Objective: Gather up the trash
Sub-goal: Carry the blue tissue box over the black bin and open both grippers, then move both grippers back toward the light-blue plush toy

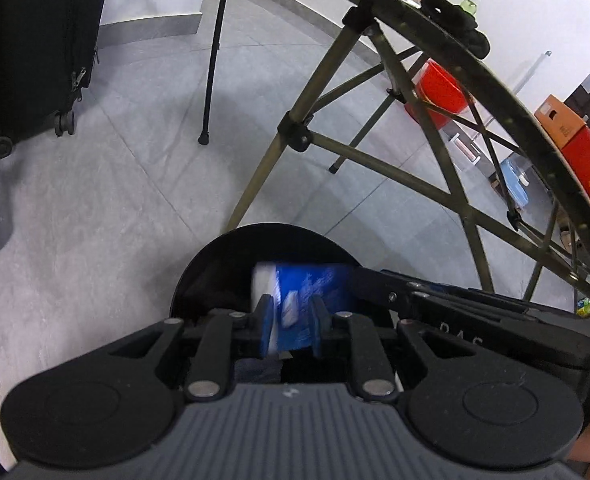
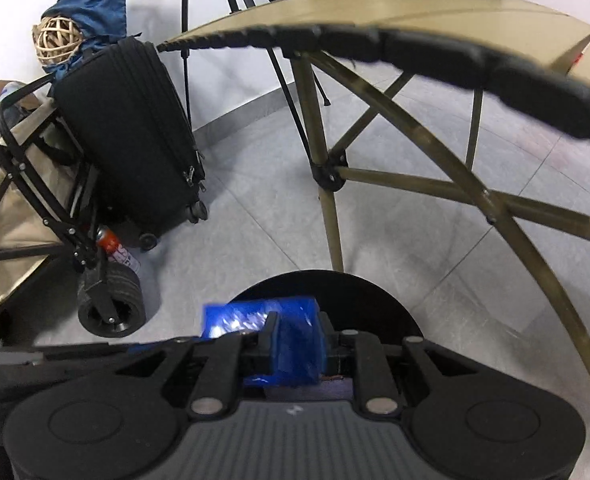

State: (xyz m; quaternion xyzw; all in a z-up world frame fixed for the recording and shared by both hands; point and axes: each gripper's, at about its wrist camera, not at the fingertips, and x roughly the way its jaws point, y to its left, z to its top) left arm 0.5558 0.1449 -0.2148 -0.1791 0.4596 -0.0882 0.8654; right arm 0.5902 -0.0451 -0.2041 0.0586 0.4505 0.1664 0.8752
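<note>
Two grippers were on one blue wrapper, and both of mine had it pinched: the left gripper (image 1: 291, 318) stood nearly closed with its blue pads against the wrapper (image 1: 307, 296), and the right gripper (image 2: 297, 346) was just as narrow, clamped on the same blue wrapper (image 2: 279, 332) from the other side. The package, blue with a white end, hung stretched between them right over the round black bin (image 1: 263, 248), which sat on the grey tiled floor (image 1: 115, 200) just beside a leg of the folding table (image 2: 415, 12). I judged this was the drop stage, with the trash above the opening but not yet let go. What worried me was an uneven release: if one side let go first, the wrapper could swing on the other pads and land on the rim (image 2: 359, 280) or the tiles instead of inside. The foil also looked slick and crumpled, so it might cling to a pad. The table leg (image 2: 331, 236) stood close enough to knock the right gripper on the way out.
</note>
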